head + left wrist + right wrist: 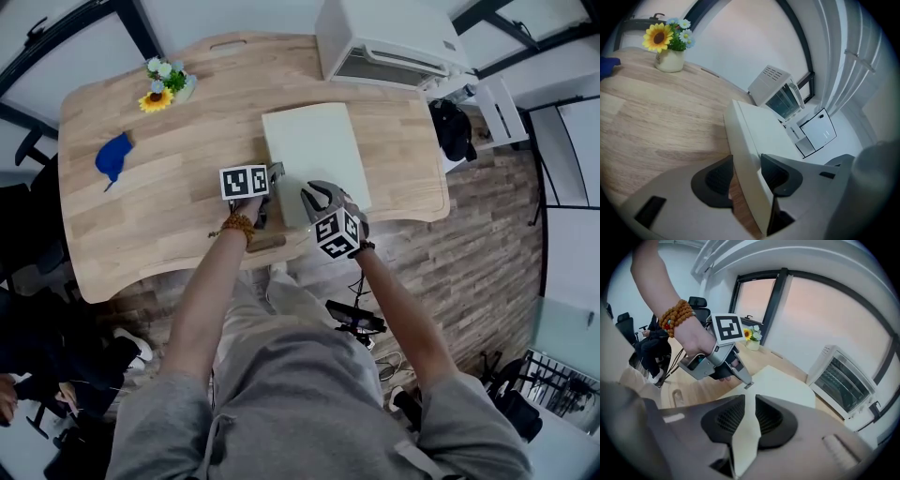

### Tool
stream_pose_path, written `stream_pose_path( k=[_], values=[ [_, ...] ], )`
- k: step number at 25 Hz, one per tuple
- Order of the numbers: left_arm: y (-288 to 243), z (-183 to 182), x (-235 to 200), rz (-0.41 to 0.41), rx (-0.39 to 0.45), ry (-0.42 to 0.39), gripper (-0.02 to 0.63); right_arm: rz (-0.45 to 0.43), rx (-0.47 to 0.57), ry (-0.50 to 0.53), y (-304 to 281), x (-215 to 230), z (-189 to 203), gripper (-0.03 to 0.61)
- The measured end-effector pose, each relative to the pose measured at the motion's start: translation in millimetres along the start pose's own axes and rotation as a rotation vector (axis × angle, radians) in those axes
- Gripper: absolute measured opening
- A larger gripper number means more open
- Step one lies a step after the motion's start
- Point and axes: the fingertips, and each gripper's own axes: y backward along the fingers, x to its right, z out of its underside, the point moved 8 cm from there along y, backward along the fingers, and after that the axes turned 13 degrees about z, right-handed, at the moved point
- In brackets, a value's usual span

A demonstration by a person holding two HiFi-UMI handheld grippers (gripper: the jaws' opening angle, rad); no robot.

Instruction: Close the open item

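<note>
Head view: the white folder (314,150) lies flat on the wooden table (169,187), its near edge toward the person, with the left gripper (275,172) and right gripper (319,200) both at that edge.

Left gripper view: the jaws pinch the thick near-left corner, probably to steady it.

Right gripper view: the jaws are clenched on the thin cover's edge, likely to guide it shut.

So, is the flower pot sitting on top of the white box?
No, the flower pot stands on the table, well apart from the white box.
</note>
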Motion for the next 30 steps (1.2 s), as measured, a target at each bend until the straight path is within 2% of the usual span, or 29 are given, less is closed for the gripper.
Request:
stream_pose_path(
  k=[5, 12, 15, 19, 25, 30],
  values=[
    [9, 1, -2, 0.021, 0.007, -0.044, 0.189, 0.026, -0.002, -0.023, 11, 11, 13, 0.078],
    [17, 9, -3, 0.012, 0.024, -0.035, 0.189, 0.048, 0.007, -0.028, 15, 18, 16, 0.078],
    [26, 5, -3, -0.019, 0.077, -0.044, 0.189, 0.013, -0.017, 0.043, 8, 8, 20, 0.079],
    [30, -2, -7, -0.025, 0.139, -0.001, 0.189, -0.031, -0.081, 0.127, -8, -7, 37, 0.082],
    [15, -5, -5, -0.006, 0.111, 0.003, 0.19, -0.054, -0.128, 0.135, -16, -13, 42, 0.081],
    [3, -5, -2, 0.024, 0.11, 0.042, 0.193, -0.086, -0.161, 0.102, -15, -11, 44, 0.081]
  ],
)
